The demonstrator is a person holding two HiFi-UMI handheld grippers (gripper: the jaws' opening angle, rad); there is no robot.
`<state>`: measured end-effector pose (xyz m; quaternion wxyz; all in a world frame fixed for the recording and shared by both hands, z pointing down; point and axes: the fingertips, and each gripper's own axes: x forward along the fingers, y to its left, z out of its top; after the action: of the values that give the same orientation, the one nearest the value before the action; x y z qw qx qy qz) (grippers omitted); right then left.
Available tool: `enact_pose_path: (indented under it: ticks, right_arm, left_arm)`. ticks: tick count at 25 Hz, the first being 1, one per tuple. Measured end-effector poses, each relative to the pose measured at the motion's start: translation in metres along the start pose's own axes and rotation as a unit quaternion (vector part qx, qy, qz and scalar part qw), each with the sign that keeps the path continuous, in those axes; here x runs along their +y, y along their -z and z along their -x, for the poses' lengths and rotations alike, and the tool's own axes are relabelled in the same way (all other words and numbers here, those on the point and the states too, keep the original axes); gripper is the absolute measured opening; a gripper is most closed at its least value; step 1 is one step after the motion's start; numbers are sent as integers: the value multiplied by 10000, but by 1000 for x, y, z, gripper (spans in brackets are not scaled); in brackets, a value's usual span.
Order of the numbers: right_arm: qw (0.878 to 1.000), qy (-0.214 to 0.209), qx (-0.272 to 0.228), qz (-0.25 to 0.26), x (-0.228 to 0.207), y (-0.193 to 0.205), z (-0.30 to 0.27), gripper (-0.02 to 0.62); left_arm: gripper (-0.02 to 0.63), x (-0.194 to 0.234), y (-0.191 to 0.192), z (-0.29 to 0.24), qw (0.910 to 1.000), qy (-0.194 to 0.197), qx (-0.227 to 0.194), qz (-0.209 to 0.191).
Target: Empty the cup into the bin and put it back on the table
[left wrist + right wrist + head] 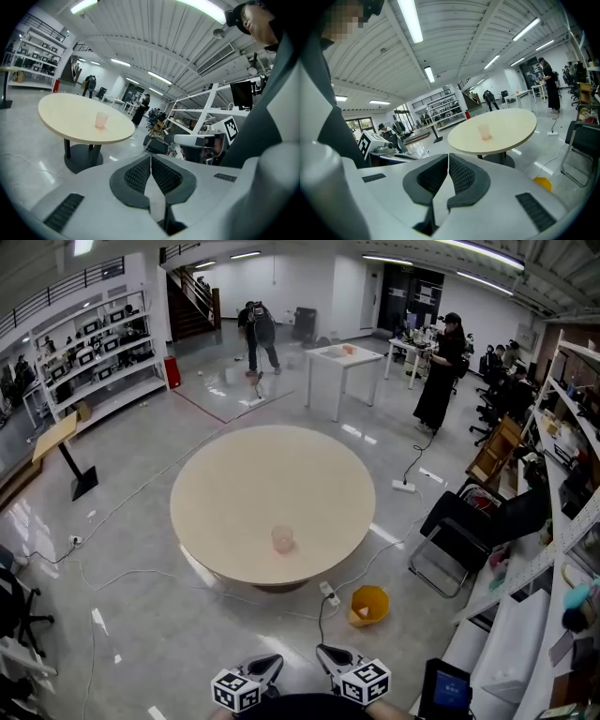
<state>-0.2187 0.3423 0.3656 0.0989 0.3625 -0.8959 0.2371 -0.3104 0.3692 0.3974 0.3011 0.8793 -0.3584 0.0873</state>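
A translucent pink cup (283, 539) stands upright near the front edge of the round beige table (234, 484). It also shows as the cup (101, 120) in the left gripper view and the cup (484, 131) in the right gripper view. A yellow bin (368, 605) sits on the floor to the table's front right, and only an edge of that bin (543, 183) shows in the right gripper view. My left gripper (272, 664) and right gripper (325, 653) are held close to my body, well short of the table. Both are shut with nothing between the jaws.
Cables and a power strip (329, 594) lie on the floor around the table's base. A black folding chair (457, 538) stands to the right, with shelving (562, 484) along the right wall. People stand far behind near a white table (341, 357).
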Motion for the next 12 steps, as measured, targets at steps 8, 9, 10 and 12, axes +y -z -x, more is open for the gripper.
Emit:
enact_pose_path:
  ticks: [8,9,10,12]
  right_arm:
    - [9987,416,79,-266,25,7,-35,18]
    - [9984,480,99,-282,27,8,-36,17]
    - [9980,546,115,-295,30,8,-38,17]
    - [9972,659,139,-313,32,6,-41,18]
  left_arm:
    - [25,50,4,33,9995,240,97,187]
    - [25,54,5,35,9995,234,184,54]
    - [25,58,7,36,9994,232,261,-51]
    - [25,63,6,37,9991,303,301,-44]
